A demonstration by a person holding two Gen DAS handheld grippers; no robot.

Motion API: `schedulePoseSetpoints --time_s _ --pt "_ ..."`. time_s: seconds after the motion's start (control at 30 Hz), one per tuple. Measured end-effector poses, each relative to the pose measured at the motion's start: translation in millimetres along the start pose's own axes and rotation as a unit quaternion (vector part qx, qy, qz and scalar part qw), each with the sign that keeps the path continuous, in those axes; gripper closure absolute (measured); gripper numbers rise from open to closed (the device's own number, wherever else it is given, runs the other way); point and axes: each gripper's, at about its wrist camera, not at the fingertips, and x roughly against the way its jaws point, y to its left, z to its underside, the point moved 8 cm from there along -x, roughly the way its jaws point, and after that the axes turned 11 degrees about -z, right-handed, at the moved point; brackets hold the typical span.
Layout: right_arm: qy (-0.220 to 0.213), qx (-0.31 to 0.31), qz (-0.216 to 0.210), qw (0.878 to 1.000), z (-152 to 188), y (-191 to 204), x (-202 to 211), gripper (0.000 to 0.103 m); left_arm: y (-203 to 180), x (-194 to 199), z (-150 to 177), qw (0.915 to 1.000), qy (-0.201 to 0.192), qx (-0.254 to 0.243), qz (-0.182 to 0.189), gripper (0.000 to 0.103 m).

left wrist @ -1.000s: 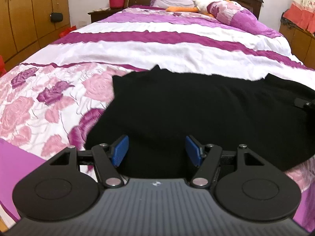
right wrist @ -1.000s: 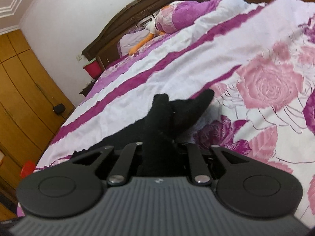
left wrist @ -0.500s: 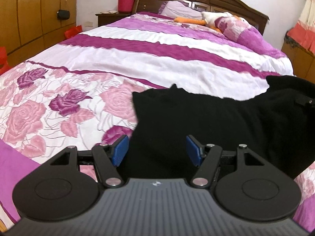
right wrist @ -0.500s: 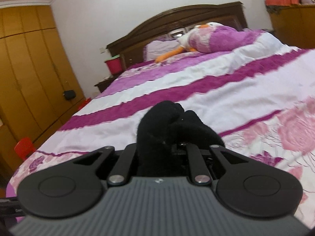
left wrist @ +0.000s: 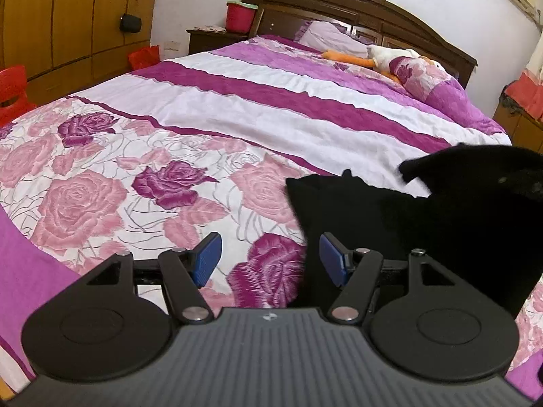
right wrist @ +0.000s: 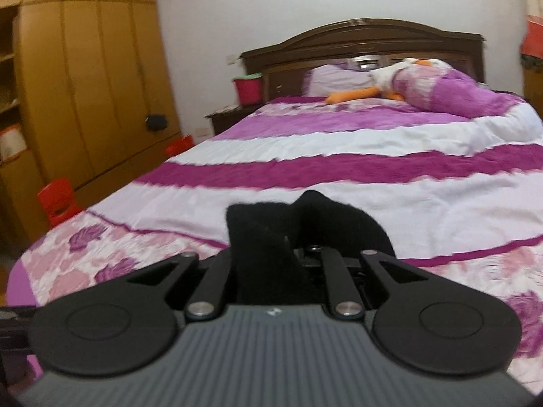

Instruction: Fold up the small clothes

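A black garment [left wrist: 407, 224] lies on the flowered bedspread [left wrist: 101, 176] at the right of the left wrist view, its right part lifted off the bed. My left gripper [left wrist: 269, 259] is open and empty, just above the bedspread at the garment's left edge; its blue pads [left wrist: 207, 257] show. My right gripper [right wrist: 275, 257] is shut on a bunched fold of the black garment [right wrist: 268, 237], held above the bed. Its fingertips are hidden by the cloth.
The bed has purple and white stripes [left wrist: 271, 91] farther back, with pillows and a stuffed duck [left wrist: 383, 57] by the dark headboard [right wrist: 359, 40]. A wooden wardrobe [right wrist: 85, 84], a red stool [right wrist: 57, 200] and a nightstand with a red bucket [left wrist: 239, 17] stand on the left.
My right gripper has lifted the garment's end and swung it toward the left. My left gripper has shifted left off the garment, so bare bedspread now lies between its fingers.
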Motion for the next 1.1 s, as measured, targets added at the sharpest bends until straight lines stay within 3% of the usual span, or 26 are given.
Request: schedulePoseSetpoints --time_s 0.27,0.4,0.53,0.8,0.93,1.1 --pt "0.094 0.029 -0.023 0.995 70 44 -52 0.090 18 -7 10 0.9998 0.004 0.014 0.011 0.034" --pt "0.087 -0.019 -0.051 0.995 81 43 -53 0.083 19 -7 11 0.9995 0.003 0.021 0.025 0.034" --pt "0.082 -0.062 -0.099 0.990 75 46 -39 0.057 15 -4 10 0.9986 0.000 0.028 0.044 0.034" --pt "0.073 -0.068 -0.156 0.983 67 52 10 0.055 -10 -4 5 0.9851 0.035 0.081 0.148 0.034" --pt "0.065 -0.066 -0.153 0.984 60 34 38 0.055 -37 -4 3 0.9804 0.039 0.058 0.184 0.033" --pt "0.048 -0.041 -0.088 0.994 54 -10 62 0.055 -76 -8 11 0.9791 0.046 -0.008 0.198 0.027"
